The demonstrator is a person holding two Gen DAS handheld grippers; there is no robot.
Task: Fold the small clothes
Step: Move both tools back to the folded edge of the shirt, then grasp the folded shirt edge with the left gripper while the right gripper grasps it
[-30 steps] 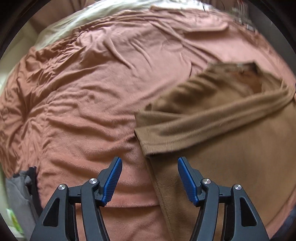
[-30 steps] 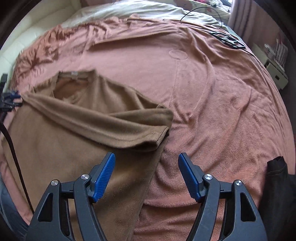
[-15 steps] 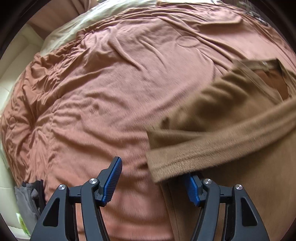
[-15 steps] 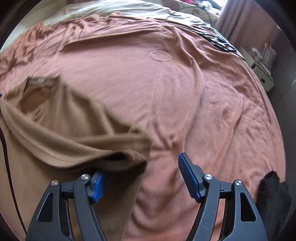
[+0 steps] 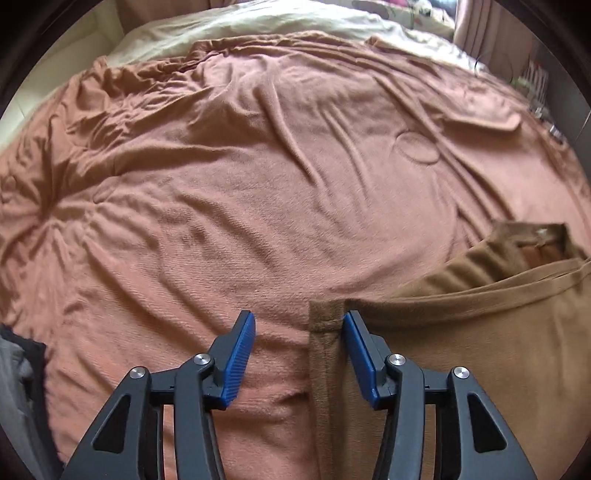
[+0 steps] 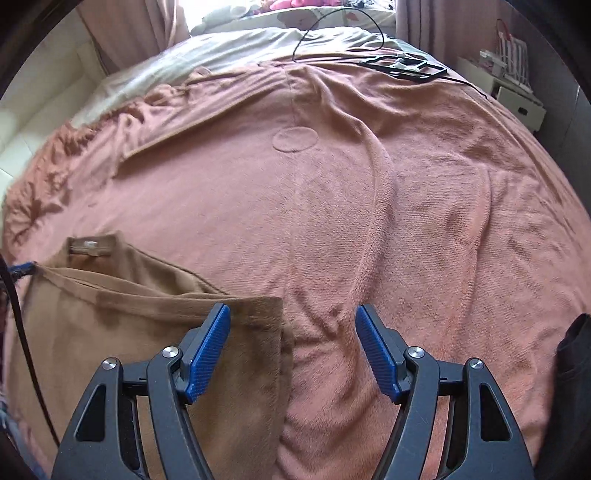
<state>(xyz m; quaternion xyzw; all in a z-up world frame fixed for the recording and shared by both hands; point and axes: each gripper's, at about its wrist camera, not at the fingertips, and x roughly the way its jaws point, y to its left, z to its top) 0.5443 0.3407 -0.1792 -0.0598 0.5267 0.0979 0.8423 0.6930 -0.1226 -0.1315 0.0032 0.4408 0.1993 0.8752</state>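
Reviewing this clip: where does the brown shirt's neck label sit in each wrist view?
Left wrist: neck label at far right, mid-height, on the brown shirt.
Right wrist: same label at far left, mid-height.
Shared landmark: round patch on the blanket.

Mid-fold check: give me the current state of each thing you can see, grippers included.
Brown shirt: flat on the blanket, both side edges folded in, collar away from the grippers.
Left gripper: open, straddling the shirt's left edge, not clamped.
Right gripper: open, straddling the shirt's right edge, not clamped.
Pink blanket: spread over the bed, wrinkled.
Black cable: lying loose at the bed's far end.
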